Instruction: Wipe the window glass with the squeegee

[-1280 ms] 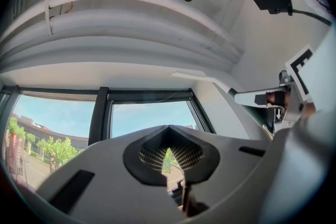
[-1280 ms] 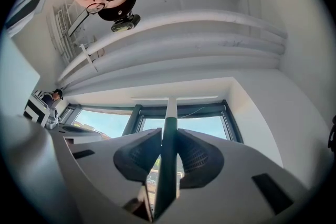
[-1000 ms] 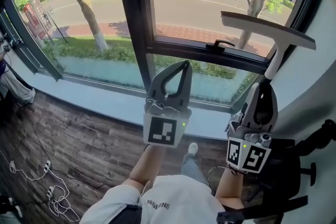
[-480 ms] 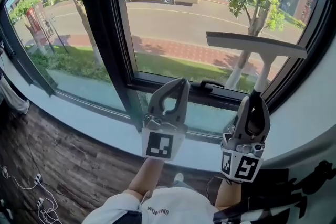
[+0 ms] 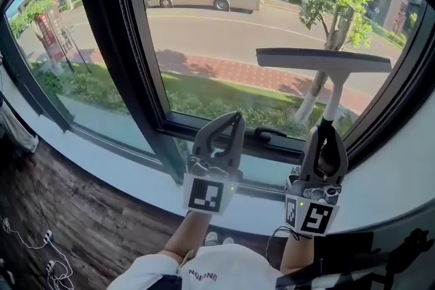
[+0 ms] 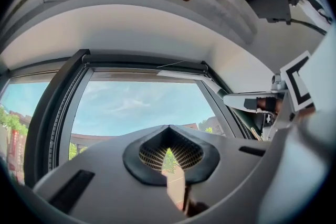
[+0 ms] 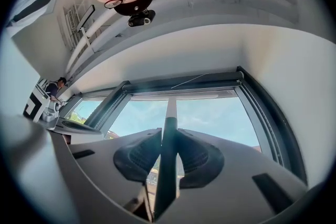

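Note:
In the head view my right gripper (image 5: 327,130) is shut on the white handle of the squeegee (image 5: 322,59). It holds the squeegee upright, with the long grey blade level in front of the right window pane (image 5: 224,37). Whether the blade touches the glass cannot be told. My left gripper (image 5: 234,118) is shut on nothing and points up at the pane's lower frame, left of the right one. In the right gripper view the handle (image 7: 167,128) runs up between the pads. In the left gripper view the pads (image 6: 152,152) meet at their tips, and the squeegee blade (image 6: 247,102) shows at the right.
A thick dark mullion (image 5: 109,44) divides the panes. A black window handle (image 5: 269,134) lies on the lower frame between the grippers. Below runs a white sill (image 5: 136,170), then wooden floor (image 5: 68,227) with cables. The white wall (image 5: 401,173) stands close on the right.
Both grippers and the squeegee have moved left and closer to the window. The blade was over the right frame and wall; it now hangs in front of the glass.

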### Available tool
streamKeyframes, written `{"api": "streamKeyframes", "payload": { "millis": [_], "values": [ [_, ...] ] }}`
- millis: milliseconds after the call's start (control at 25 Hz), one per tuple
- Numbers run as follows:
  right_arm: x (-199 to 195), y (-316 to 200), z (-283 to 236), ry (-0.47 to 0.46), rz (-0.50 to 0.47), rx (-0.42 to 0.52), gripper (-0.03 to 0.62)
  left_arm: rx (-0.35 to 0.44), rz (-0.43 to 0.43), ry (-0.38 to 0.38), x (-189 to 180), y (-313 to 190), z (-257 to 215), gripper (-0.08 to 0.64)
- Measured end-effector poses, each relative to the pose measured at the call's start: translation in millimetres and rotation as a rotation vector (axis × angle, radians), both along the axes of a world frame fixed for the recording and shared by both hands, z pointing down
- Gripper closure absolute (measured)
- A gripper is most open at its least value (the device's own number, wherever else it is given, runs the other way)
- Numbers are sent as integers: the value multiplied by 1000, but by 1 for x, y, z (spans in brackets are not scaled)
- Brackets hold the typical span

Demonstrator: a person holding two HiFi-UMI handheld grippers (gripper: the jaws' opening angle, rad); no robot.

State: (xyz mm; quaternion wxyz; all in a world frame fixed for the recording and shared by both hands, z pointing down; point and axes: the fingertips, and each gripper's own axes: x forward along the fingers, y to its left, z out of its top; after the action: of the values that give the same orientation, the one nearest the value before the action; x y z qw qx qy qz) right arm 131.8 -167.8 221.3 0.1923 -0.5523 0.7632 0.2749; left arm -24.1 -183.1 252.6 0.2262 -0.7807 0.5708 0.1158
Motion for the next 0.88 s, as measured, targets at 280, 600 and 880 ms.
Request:
{"api": "streamKeyframes", "payload": {
  "millis": [280,600,880],
  "values": [
    [-18,-28,-25,51,-44,41,494,19,20,21,-2,-15,-14,565],
    [-115,-70,-84,396,-162,153,494,23,7,30,-13,-20,-16,565],
    [-211,-113,-130,836,-123,224,494,10,-50,-14,-42,-16,-10,565]
  ]
}}
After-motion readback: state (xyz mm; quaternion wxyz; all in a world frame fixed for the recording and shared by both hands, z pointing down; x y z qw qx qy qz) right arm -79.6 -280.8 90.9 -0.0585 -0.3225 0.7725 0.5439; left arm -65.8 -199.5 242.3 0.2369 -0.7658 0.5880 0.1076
